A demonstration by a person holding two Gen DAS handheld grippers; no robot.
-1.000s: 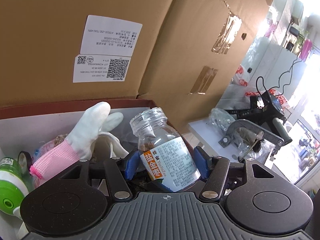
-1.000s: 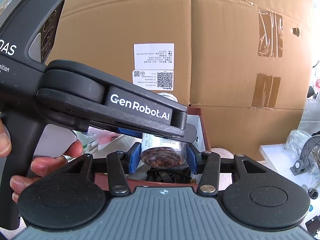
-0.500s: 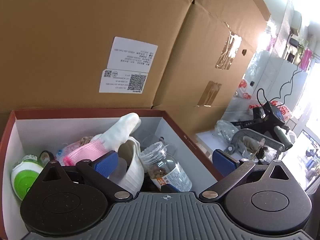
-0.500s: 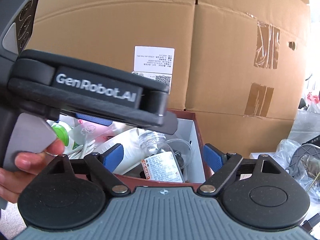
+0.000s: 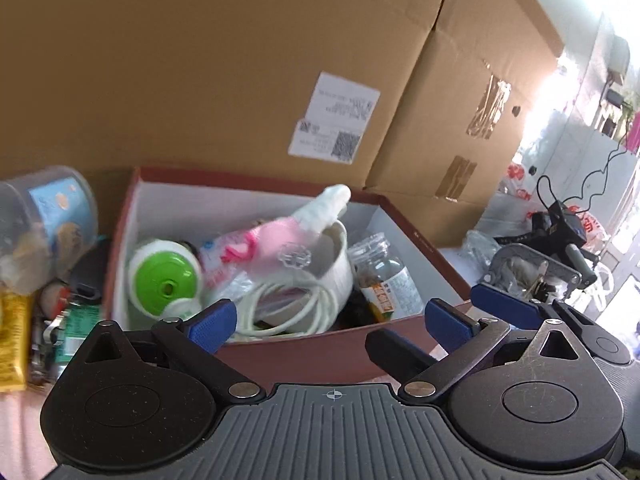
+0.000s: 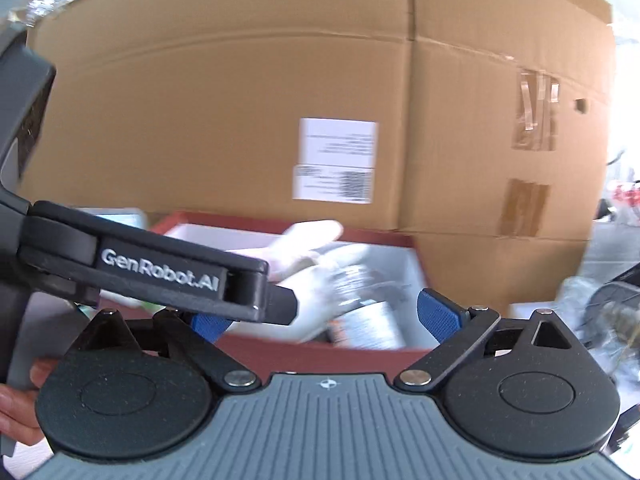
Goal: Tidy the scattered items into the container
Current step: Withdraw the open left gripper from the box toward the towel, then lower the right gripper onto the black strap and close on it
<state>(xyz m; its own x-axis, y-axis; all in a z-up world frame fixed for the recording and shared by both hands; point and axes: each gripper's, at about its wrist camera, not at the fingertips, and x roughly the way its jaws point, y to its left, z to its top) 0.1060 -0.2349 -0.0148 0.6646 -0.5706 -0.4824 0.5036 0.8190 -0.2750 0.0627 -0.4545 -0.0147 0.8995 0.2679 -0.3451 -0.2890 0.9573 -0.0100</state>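
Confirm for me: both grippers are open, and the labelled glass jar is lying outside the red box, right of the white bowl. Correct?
Not quite. The glass jar is inside the red box, not outside it, as the left wrist view shows. The rest holds: it sits right of the white bowl, and the left gripper and the right gripper both have their jaws spread with nothing between them.
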